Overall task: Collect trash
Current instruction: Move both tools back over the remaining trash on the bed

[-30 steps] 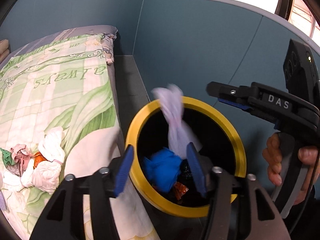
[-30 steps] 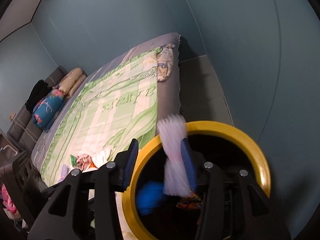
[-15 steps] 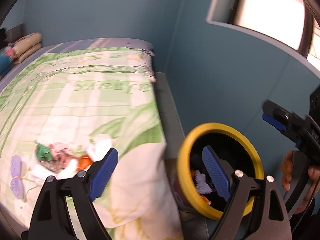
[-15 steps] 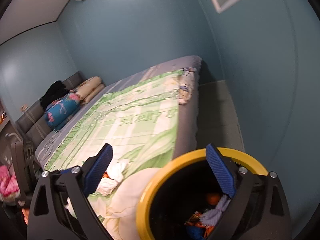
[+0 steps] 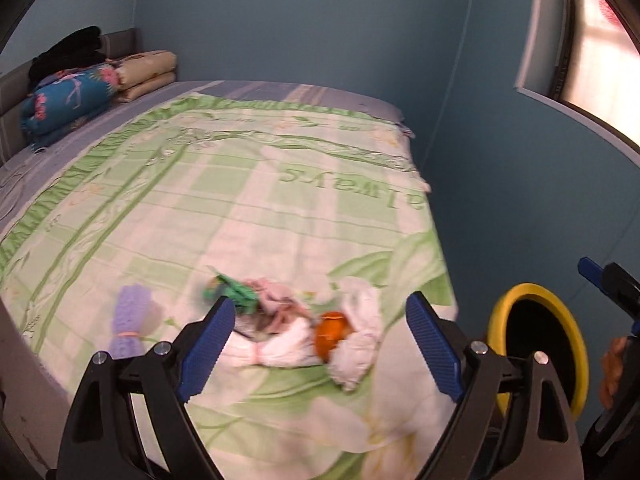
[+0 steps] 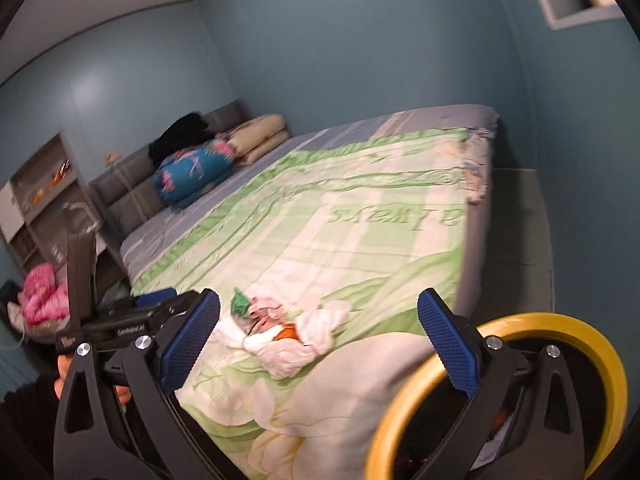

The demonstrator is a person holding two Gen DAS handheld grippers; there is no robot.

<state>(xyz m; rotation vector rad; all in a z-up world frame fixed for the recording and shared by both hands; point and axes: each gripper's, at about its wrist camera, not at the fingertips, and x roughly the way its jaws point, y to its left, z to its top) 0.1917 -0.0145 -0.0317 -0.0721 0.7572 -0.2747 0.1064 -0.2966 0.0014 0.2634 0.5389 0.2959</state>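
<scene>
A pile of trash lies on the green-and-white bedspread: white knotted bundles, an orange piece, a green scrap and pinkish wrappers. A lilac bundle lies apart to its left. My left gripper is open above the pile and holds nothing. My right gripper hangs near the bin with its jaws opening and nothing between them. The black bin with a yellow rim stands on the floor at the bed's corner, with earlier trash dimly visible inside. The bin also shows in the left wrist view.
Folded blankets and pillows are stacked at the headboard. A blue wall runs along the bed's far side, with a narrow strip of floor beside it. A window is at the right. Shelves and a pink bundle are at the left.
The lilac bundle left my right gripper and dropped into the bin as both grippers' jaws opened wide. Both grippers swung from over the bin toward the bed, and the pile now lies ahead.
</scene>
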